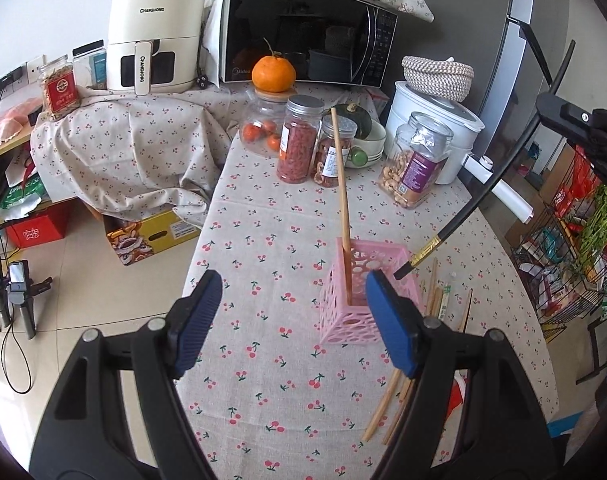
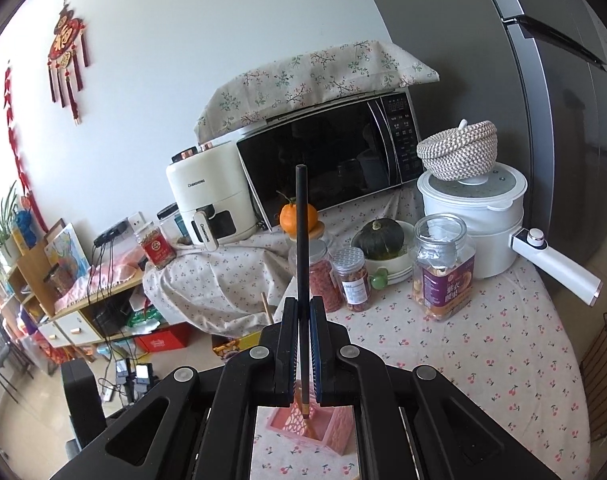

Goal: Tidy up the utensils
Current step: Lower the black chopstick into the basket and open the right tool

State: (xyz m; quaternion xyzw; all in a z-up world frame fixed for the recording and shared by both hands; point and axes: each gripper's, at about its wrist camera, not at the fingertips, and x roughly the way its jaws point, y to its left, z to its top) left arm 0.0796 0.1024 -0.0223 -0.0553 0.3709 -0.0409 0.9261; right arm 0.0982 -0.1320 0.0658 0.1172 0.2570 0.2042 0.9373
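A pink perforated holder stands on the cherry-print tablecloth; a wooden chopstick stands upright in it. My left gripper is open and empty, just in front of the holder. My right gripper is shut on a black chopstick, held over the holder. In the left wrist view that black chopstick slants down, its tip at the holder's right rim. Several loose chopsticks lie on the cloth right of the holder.
Jars, a nut jar, a white cooker with a woven basket, a microwave and an air fryer crowd the table's far end. A wire rack stands at the right.
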